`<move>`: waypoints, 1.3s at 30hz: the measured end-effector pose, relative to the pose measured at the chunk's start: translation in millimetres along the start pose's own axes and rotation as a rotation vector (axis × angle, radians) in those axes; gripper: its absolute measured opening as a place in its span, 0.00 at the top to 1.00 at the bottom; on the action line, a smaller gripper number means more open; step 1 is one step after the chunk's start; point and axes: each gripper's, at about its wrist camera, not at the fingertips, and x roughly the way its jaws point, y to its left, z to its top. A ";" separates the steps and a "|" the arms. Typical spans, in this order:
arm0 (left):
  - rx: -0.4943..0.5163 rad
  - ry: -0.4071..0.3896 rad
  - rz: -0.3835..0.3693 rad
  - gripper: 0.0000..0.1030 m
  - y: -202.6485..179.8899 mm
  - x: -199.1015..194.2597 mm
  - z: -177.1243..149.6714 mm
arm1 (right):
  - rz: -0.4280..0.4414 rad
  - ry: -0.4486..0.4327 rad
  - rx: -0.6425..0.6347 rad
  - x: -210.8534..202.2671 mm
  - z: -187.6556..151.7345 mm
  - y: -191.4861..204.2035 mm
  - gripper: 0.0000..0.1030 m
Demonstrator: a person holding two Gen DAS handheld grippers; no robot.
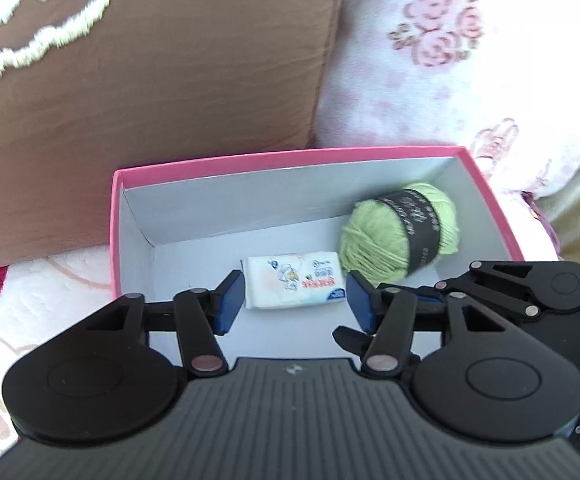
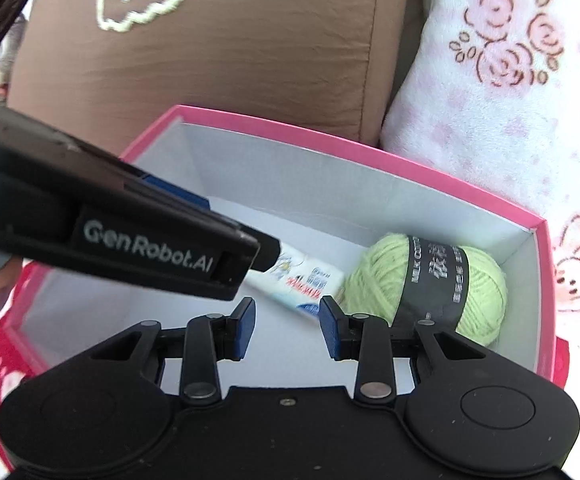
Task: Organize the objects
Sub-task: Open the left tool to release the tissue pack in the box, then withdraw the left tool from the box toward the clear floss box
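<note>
I hold my left gripper point(image 1: 295, 300) and right gripper point(image 2: 288, 328) spread and empty above the pink cardboard box point(image 1: 290, 156). The white tissue packet point(image 1: 295, 280) and green yarn ball point(image 1: 399, 232) lie inside, touching, presumably stowed together.

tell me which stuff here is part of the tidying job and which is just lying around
Part of the job:
- pink box, open
- green yarn ball, inside the box
- white tissue pack, inside the box beside the yarn
- left gripper and right gripper, both open and empty

Just lying about:
- brown cushion
- floral blanket
</note>
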 end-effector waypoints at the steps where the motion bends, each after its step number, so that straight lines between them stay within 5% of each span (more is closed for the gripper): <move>1: 0.003 -0.001 -0.002 0.45 -0.9 -4.7 -1.0 | 0.005 -0.006 0.003 -5.0 -1.6 1.2 0.62; 16: 0.015 0.029 -0.011 0.43 -21.9 -82.6 -24.6 | 0.014 -0.100 0.004 -85.3 -27.1 -28.8 0.61; 32: 0.026 -0.065 -0.046 0.36 -33.4 -182.6 -62.5 | -0.008 -0.179 -0.029 -172.1 -58.3 -7.0 0.49; 39: 0.086 -0.032 -0.053 0.29 -48.9 -202.4 -85.3 | -0.008 -0.196 -0.019 -199.1 -75.0 -0.7 0.43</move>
